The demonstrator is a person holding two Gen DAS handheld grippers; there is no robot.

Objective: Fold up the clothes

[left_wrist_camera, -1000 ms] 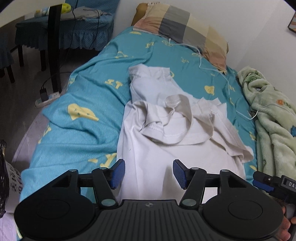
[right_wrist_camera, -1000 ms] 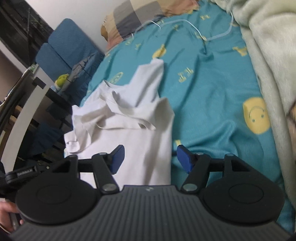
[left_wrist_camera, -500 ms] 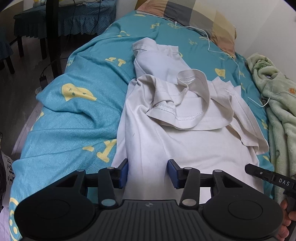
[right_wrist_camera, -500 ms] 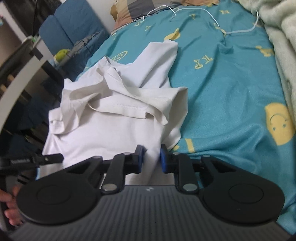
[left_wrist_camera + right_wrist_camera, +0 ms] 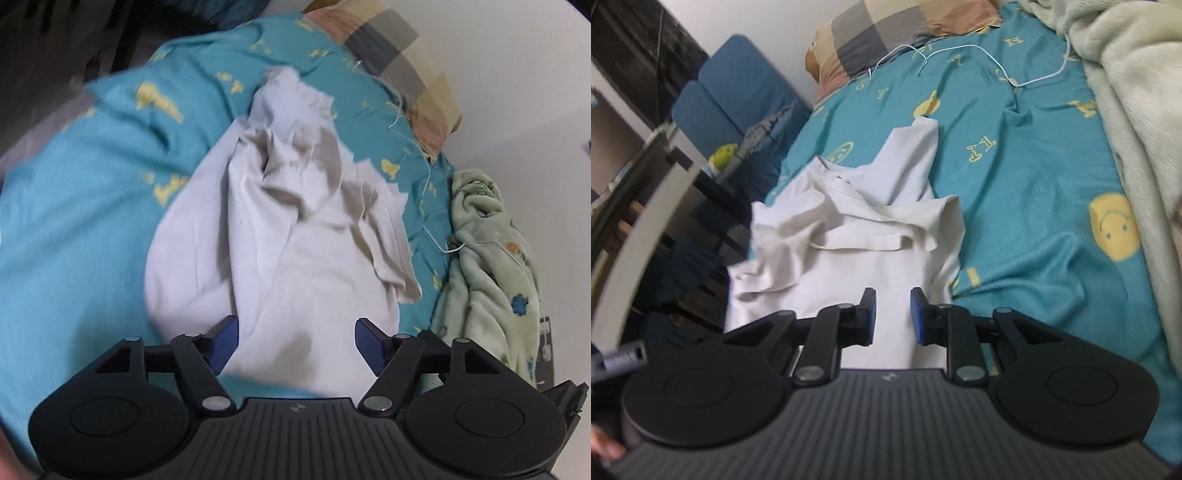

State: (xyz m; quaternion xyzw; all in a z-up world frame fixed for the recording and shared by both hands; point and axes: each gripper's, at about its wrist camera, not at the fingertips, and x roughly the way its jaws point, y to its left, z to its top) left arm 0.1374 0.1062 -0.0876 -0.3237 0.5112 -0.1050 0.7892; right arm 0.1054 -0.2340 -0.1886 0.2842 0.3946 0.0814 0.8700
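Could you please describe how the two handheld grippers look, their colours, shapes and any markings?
Both are alike. The left gripper and right gripper have matte black bodies with a ribbed central plate bearing a small white logo, two round black discs at the sides, and angular black linkage arms with silver rivets. Each finger ends in a flat blue pad. No cables or sleeves are visible.

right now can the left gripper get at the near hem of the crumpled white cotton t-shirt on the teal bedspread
Probably yes. The left gripper has just been opening, and its wide jaws straddle the near hem of the white t-shirt without pinching it. Nothing lies between them, and the teal bedspread beside it is bare.
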